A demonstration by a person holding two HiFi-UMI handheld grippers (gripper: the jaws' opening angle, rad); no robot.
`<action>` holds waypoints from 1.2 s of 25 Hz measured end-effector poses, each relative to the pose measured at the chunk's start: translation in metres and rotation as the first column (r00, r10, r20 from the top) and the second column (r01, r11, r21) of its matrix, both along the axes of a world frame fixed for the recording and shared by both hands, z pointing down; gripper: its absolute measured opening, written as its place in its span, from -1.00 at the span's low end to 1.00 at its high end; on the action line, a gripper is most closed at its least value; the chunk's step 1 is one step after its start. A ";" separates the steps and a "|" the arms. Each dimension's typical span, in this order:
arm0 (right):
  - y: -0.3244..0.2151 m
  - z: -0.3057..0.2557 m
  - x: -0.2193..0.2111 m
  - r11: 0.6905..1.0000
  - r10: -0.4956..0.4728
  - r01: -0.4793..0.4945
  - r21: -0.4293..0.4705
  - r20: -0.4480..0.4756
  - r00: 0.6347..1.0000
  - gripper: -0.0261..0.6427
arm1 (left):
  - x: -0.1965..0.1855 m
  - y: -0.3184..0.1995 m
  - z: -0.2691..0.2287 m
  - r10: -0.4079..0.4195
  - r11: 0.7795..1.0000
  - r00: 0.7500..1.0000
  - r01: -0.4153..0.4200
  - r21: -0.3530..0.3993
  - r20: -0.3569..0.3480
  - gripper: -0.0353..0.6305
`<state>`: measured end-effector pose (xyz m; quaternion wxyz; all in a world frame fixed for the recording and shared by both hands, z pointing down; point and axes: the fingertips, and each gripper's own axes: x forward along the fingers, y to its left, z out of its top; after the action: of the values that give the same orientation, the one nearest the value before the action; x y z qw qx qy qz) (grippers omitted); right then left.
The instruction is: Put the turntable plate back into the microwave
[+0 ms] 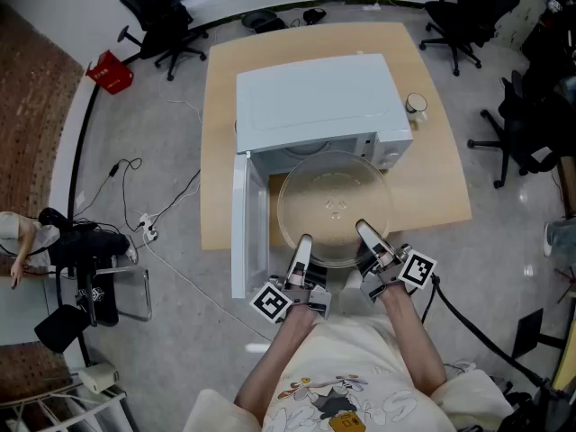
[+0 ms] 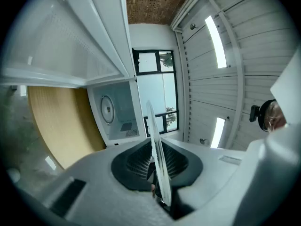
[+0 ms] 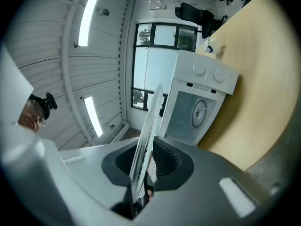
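Head view: a round, clear glass turntable plate [image 1: 334, 207], smooth and shallow-rimmed, clamped at its near edge by left gripper [image 1: 303, 241] and right gripper [image 1: 364, 230], before the open white box-shaped microwave [image 1: 315, 106].

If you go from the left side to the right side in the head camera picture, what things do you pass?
red container → open microwave door → left gripper → right gripper, both clamped on the glass plate → white cup
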<state>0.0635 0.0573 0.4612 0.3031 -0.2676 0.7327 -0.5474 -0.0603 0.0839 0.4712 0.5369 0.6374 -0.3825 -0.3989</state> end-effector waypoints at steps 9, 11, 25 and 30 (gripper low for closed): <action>0.003 -0.002 0.001 1.000 -0.016 0.016 0.010 -0.002 1.000 -0.75 | 0.001 0.004 -0.002 -0.006 1.000 1.000 0.006 0.004 0.000 -0.78; 0.002 -0.005 0.001 0.999 -0.024 0.025 0.028 -0.010 1.000 -0.75 | 0.000 0.004 -0.003 -0.011 1.000 1.000 0.011 0.008 -0.001 -0.77; 0.001 0.004 0.003 0.999 -0.040 0.040 -0.002 0.024 0.999 -0.76 | 0.003 0.004 0.004 -0.033 0.999 0.999 0.033 -0.005 -0.005 -0.78; -0.007 0.030 0.017 0.997 -0.064 0.066 -0.046 0.040 0.997 -0.76 | 0.019 0.000 0.024 -0.079 0.996 0.996 0.077 -0.046 -0.036 -0.78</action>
<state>0.0803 0.0507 0.4907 0.2929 -0.2398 0.7220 -0.5791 -0.0415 0.0843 0.4953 0.5420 0.6025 -0.4057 -0.4228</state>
